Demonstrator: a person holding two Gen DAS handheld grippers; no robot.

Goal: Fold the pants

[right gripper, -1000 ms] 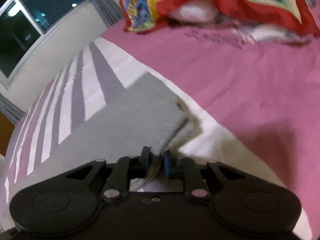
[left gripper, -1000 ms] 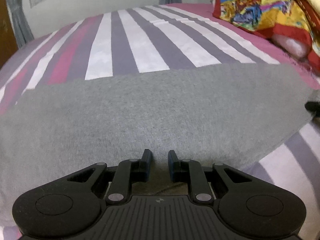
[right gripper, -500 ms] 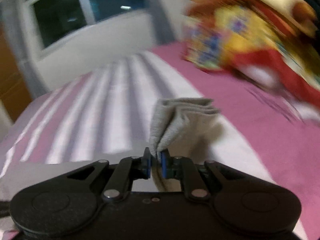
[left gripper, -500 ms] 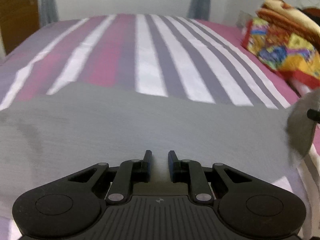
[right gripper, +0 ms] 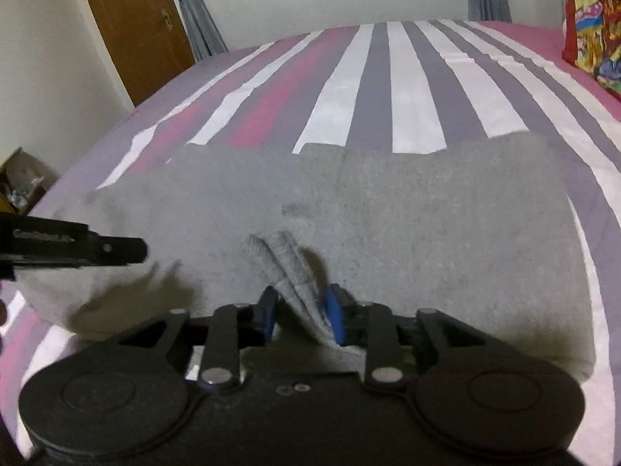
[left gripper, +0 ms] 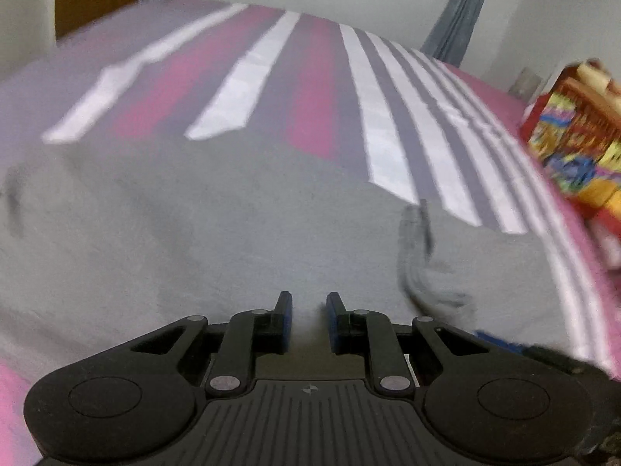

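Pants point(right gripper: 388, 209), grey and already laid in a broad band across the striped bed point(right gripper: 368, 89), sit right in front of both your tools. Your right gripper point(right gripper: 300, 312) has a bunched end of the cloth between its blue pads; the jaws stand partly apart, and the layered edge leans against the right-hand pad, so the hold looks loose or on the point of release, and you cannot count it as a firm pinch. That end point(left gripper: 417, 256) appears in the left view as a raised ridge lying over the flat part of the pants, which suggests you are mid-fold, bringing one end across onto the rest. Your left gripper point(left gripper: 308, 310) hovers low at the near edge of the cloth with a narrow gap between its jaws and nothing in them; whether the tips touch the fabric is not clear. In the right view it shows as a dark bar point(right gripper: 77, 246) at the left side. Next, set the carried end down flat so its edge lines up with the layer below, then open fully and draw back without dragging it. Use the left tool to steady or smooth the near edge.
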